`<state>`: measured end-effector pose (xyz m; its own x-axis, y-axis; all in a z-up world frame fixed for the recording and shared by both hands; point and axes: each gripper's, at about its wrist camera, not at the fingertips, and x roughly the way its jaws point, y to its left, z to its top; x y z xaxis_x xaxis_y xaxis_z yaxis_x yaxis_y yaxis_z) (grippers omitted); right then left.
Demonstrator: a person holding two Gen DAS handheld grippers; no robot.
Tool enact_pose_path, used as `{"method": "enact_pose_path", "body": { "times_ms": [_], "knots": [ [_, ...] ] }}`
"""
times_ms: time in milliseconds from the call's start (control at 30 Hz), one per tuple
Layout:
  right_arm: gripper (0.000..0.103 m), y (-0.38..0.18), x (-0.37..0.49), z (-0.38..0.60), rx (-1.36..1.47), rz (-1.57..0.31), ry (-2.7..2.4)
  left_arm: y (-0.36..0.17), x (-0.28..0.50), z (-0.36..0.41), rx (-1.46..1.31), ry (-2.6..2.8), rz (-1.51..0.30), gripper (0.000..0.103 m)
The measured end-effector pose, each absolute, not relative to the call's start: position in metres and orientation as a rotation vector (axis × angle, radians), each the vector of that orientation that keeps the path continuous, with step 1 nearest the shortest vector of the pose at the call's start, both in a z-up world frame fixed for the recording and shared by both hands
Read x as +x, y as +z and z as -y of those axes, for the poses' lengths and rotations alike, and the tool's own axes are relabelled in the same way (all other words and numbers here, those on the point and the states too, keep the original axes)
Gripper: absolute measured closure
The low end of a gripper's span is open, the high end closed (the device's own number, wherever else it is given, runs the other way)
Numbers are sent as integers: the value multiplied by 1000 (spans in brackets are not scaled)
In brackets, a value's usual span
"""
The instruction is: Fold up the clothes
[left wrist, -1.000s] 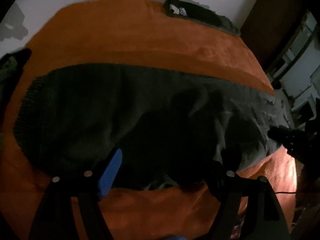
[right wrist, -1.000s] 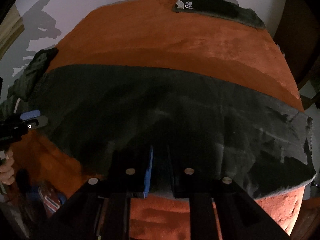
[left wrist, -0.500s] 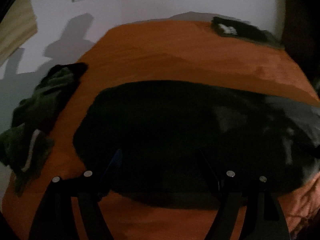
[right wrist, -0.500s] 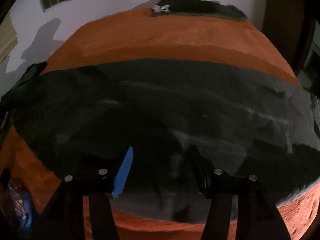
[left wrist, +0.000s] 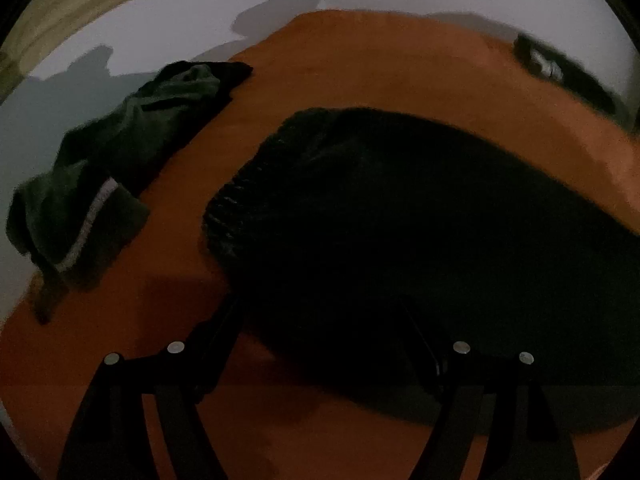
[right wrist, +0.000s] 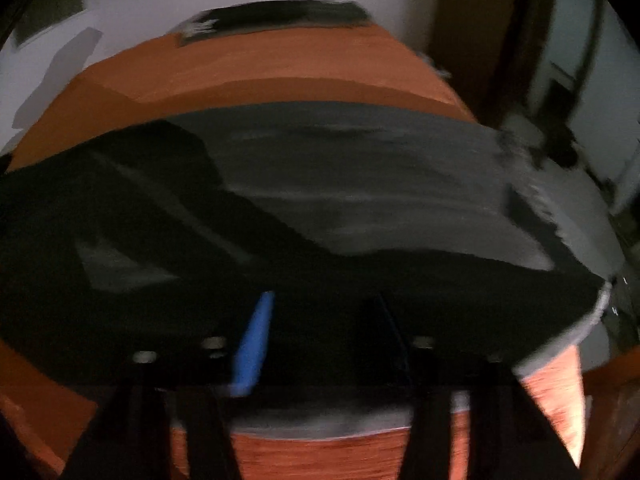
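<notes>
A dark grey garment [left wrist: 420, 216] lies spread flat across an orange bed cover [left wrist: 380, 68]. In the left wrist view its ribbed hem [left wrist: 236, 200] faces left. My left gripper [left wrist: 320, 316] hovers open over the garment's near edge, nothing between its fingers. In the blurred right wrist view the same dark garment [right wrist: 360, 184] stretches wide over the orange bed cover [right wrist: 280, 68]. My right gripper [right wrist: 320, 308] is open above its near edge, with a blue pad on the left finger [right wrist: 254, 344].
A crumpled green garment [left wrist: 104, 168] lies at the bed's left edge. A folded dark item with a white logo [right wrist: 276, 16] rests at the far end, seen too as the dark item [left wrist: 560, 68]. A white wall stands behind; furniture sits at the right [right wrist: 568, 92].
The right gripper went from shut to open. Both grippers swung: the left view turned left toward the green garment, the right view turned right. The left gripper stayed open.
</notes>
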<state>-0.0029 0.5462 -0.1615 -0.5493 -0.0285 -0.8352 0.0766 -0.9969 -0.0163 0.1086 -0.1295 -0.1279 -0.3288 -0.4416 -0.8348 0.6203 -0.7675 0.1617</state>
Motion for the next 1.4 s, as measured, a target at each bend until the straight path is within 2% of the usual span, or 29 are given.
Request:
{"method": "enact_pose_path", "body": {
  "times_ms": [33,100,333,533,767,1000,1167,1300,1367,1400],
  "knots": [
    [91,-162,-6,-560,1475,-62,-2726,-131,109,132,1254,-2114,-232,24],
    [103,-162,-10,-584,1499,-34,-2748,-136,112,136,1253,-2102,-240,24],
    [103,-160,-2,-607,1519,-61,-2801,-135,115,141,1259,-2074,-344,24],
    [103,-156,5,-625,1537,-2,-2811,-133,113,142,1246,-2099,-290,24],
    [103,-153,12,-650,1542,27,-2846,-138,122,156,1259,-2063,-360,24],
    [103,-151,27,-722,1582,324,-2910,-138,127,159,1252,-2063,-392,24],
    [103,-144,39,-743,1572,593,-2903,-135,120,165,1267,-2063,-453,24],
    [103,-126,56,-758,1496,856,-2876,-127,115,160,1262,-2099,-432,24],
    [97,-120,68,-765,1433,1000,-2856,-124,114,157,1277,-2114,-485,24],
    [90,-117,73,-768,1403,1064,-2842,-122,114,157,1277,-2124,-523,24]
  ]
}}
